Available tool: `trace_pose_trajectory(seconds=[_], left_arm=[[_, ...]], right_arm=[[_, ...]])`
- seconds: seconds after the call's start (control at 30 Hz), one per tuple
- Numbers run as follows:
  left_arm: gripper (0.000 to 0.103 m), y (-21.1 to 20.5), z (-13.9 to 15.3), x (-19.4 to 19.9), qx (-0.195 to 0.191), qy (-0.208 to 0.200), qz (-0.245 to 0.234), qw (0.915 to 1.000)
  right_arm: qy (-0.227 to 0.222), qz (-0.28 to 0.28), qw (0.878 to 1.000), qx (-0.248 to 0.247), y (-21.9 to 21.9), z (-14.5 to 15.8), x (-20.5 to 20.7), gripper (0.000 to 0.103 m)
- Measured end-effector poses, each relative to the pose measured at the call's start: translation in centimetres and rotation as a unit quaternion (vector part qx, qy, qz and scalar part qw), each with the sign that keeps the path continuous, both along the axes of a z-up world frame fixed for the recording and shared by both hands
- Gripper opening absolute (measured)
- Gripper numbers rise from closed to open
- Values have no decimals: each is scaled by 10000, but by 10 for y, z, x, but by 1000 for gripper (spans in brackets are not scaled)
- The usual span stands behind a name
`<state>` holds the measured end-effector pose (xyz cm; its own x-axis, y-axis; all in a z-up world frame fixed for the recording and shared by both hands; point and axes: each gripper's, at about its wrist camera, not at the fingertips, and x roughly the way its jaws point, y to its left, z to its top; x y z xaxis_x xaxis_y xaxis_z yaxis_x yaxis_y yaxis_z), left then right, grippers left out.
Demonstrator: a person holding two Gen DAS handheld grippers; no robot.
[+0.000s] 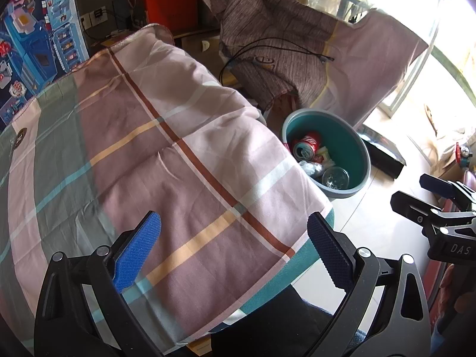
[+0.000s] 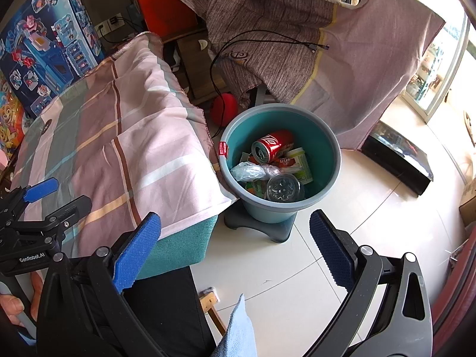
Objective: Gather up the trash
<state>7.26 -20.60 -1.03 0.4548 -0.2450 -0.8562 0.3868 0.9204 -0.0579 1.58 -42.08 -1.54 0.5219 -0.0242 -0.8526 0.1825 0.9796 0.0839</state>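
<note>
Both grippers, left and right, spread wide, empty; bin beside worktop corner holds can, bottle.

The surface, under a checked cloth, lies bare and open to approach from above; a toy box stands against its far left edge; the bucket sits on the floor just beside the surface corner, mouth unobstructed from above, its bottom filled by a red can, a clear bottle and wrappers; draped fabric with a black cable closes the space behind the bucket; the tiled floor to its right stays open; both tongs stand spread and empty.
</note>
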Motion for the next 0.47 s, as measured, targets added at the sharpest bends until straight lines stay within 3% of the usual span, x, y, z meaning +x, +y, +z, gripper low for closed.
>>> trace_pose_trajectory(seconds=[0.47], left_arm=[[99,4,-6,2,13,85,110,9999]], right_arm=[[-14,-24,9999,-111,-1,0,0,96]])
